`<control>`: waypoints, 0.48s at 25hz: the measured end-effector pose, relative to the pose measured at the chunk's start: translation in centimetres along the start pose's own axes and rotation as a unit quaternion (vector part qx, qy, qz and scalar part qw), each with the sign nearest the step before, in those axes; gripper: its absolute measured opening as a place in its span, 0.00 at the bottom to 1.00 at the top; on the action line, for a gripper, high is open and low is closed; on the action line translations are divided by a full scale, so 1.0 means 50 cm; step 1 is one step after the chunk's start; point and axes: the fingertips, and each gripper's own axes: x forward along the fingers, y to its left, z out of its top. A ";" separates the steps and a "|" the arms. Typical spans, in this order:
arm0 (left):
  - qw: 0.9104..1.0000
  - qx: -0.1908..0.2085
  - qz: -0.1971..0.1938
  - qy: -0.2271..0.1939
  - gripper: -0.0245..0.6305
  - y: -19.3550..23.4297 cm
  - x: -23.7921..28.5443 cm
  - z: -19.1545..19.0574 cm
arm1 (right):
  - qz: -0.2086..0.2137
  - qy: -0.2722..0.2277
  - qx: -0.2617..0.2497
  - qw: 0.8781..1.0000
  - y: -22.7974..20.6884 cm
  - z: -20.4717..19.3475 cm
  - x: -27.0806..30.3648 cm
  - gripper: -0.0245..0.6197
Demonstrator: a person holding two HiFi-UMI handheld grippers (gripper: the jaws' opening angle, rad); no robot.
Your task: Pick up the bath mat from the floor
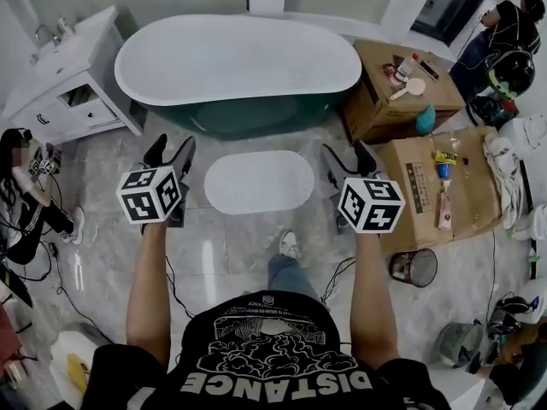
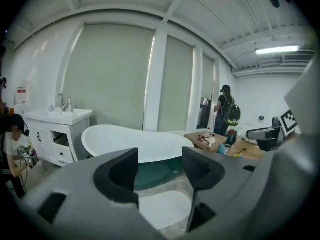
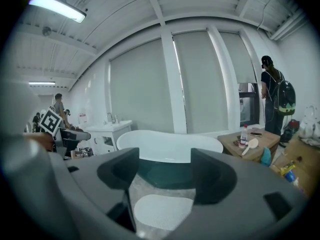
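Note:
A white oval bath mat [image 1: 259,182] lies flat on the marble floor in front of the bathtub; it shows low between the jaws as the mat [image 2: 165,209] in the left gripper view and the mat [image 3: 162,211] in the right gripper view. My left gripper [image 1: 169,152] hangs in the air to the left of the mat, open and empty. On the mat's right side my right gripper [image 1: 349,157] is held above the floor, also open with nothing between its jaws. Neither touches the mat.
A white and green bathtub [image 1: 239,71] stands just beyond the mat. A white vanity [image 1: 64,84] is at the back left. Cardboard boxes [image 1: 440,190] with small items stand at the right, a black bin [image 1: 414,267] beside them. People stand at left and far right.

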 end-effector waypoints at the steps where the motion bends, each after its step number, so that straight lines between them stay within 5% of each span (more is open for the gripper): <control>1: 1.000 -0.001 0.004 0.002 0.47 -0.002 0.023 0.009 | 0.004 0.002 0.000 1.000 -0.018 0.009 0.023 0.52; 12: 0.998 -0.017 0.063 0.013 0.47 -0.004 0.210 0.068 | 0.043 0.026 -0.002 0.999 -0.185 0.068 0.223 0.52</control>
